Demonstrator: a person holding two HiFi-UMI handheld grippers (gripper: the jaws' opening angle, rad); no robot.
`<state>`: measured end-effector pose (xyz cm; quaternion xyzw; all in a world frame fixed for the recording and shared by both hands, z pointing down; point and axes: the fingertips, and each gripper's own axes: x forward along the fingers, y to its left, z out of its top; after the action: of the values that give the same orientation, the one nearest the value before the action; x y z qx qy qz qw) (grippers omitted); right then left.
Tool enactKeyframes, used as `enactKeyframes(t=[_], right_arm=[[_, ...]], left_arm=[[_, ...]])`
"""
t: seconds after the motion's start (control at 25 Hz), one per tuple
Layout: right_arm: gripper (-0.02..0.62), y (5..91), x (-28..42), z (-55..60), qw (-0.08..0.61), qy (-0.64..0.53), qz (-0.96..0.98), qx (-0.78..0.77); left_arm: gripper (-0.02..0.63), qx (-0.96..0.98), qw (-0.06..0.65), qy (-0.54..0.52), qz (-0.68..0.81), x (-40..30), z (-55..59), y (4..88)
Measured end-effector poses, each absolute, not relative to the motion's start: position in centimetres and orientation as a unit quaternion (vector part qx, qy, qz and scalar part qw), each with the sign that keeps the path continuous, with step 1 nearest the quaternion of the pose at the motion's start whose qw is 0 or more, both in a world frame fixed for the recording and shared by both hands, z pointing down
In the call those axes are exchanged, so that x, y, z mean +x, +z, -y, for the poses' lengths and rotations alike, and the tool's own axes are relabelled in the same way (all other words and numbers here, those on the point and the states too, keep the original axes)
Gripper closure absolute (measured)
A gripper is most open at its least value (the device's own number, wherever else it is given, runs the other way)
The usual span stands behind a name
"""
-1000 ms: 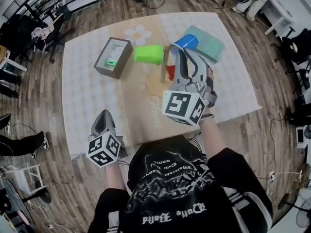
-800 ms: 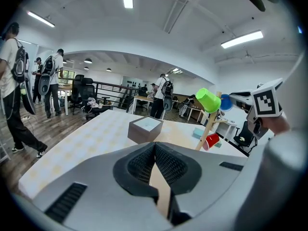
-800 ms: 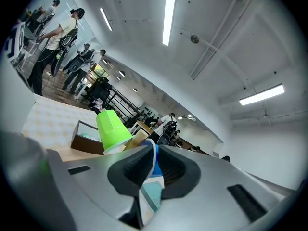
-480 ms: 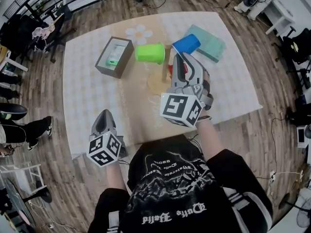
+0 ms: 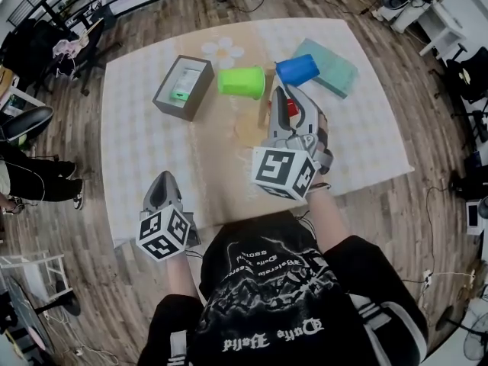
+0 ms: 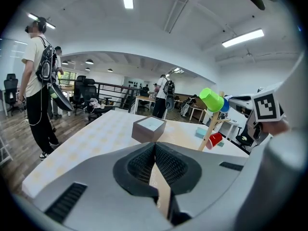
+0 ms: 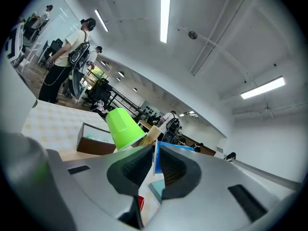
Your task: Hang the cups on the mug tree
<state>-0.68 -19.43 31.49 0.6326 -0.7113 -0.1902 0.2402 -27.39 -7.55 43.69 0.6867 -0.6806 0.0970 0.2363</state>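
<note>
The wooden mug tree (image 5: 261, 107) stands mid-table with a green cup (image 5: 241, 82) on its left branch and a blue cup (image 5: 297, 70) on its right. A red cup (image 5: 290, 107) hangs lower, half hidden by my right gripper (image 5: 284, 94). In the right gripper view the jaws are opening; the blue cup's rim (image 7: 155, 154) still stands between them, with a gap on the left side, next to the green cup (image 7: 122, 126). My left gripper (image 5: 162, 183) rests shut and empty near the table's front edge, with its pads (image 6: 166, 163) together.
A brown open box (image 5: 181, 88) lies left of the tree and a flat teal box (image 5: 333, 69) to its right. The table cloth (image 5: 137, 143) covers the whole top. People stand in the room beyond, seen in both gripper views.
The blue cup has tipped onto the tree's right branch, its open mouth no longer facing up. My right gripper's jaws have parted around its rim. The left gripper has stayed still.
</note>
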Motion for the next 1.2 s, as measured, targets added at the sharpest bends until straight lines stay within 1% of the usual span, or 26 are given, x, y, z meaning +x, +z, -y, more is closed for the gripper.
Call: enactKeyframes(t=[0.08, 0.2, 0.32, 0.52, 0.68, 0.76, 0.84, 0.92, 1.0, 1.12, 1.2], right_arm=[[0.531, 31.6, -1.1, 19.4, 0.233, -0.183, 0.719, 0.628], [0.489, 31.8, -1.6, 19.2, 0.219, -0.157, 0.739, 0.617], [0.467, 32.1, -2.0, 18.9, 0.199, -0.124, 0.761, 0.605], [0.454, 33.0, -1.9, 17.3, 0.152, -0.064, 0.797, 0.581], [0.454, 34.8, -1.1, 15.9, 0.131, -0.004, 0.821, 0.555], [0.461, 35.8, -0.5, 15.1, 0.115, 0.029, 0.828, 0.549], [0.487, 36.9, 0.3, 14.3, 0.097, 0.052, 0.829, 0.548], [0.530, 37.9, 1.4, 13.6, 0.088, 0.060, 0.826, 0.553], [0.553, 38.8, 2.6, 12.8, 0.081, 0.068, 0.818, 0.565], [0.572, 40.0, 4.4, 12.0, 0.071, 0.083, 0.807, 0.580], [0.572, 41.0, 5.7, 11.5, 0.075, 0.086, 0.803, 0.585]], left_arm=[[0.586, 0.686, 0.236, 0.097, 0.681, -27.6, 7.5, 43.8], [0.586, 0.689, 0.237, 0.096, 0.678, -27.6, 7.4, 43.8], [0.586, 0.704, 0.231, 0.087, 0.666, -27.2, 7.6, 43.6], [0.586, 0.749, 0.212, 0.056, 0.625, -25.4, 7.8, 42.6], [0.586, 0.782, 0.206, 0.042, 0.586, -23.6, 8.0, 42.2], [0.586, 0.799, 0.203, 0.037, 0.565, -22.7, 7.8, 42.2], [0.586, 0.816, 0.198, 0.028, 0.543, -21.8, 7.5, 42.2], [0.586, 0.833, 0.186, 0.014, 0.520, -20.6, 7.2, 41.8], [0.586, 0.849, 0.175, 0.002, 0.499, -19.6, 6.5, 41.1], [0.586, 0.856, 0.168, -0.005, 0.489, -18.7, 6.2, 41.5], [0.586, 0.850, 0.174, -0.004, 0.497, -18.3, 6.3, 42.0]])
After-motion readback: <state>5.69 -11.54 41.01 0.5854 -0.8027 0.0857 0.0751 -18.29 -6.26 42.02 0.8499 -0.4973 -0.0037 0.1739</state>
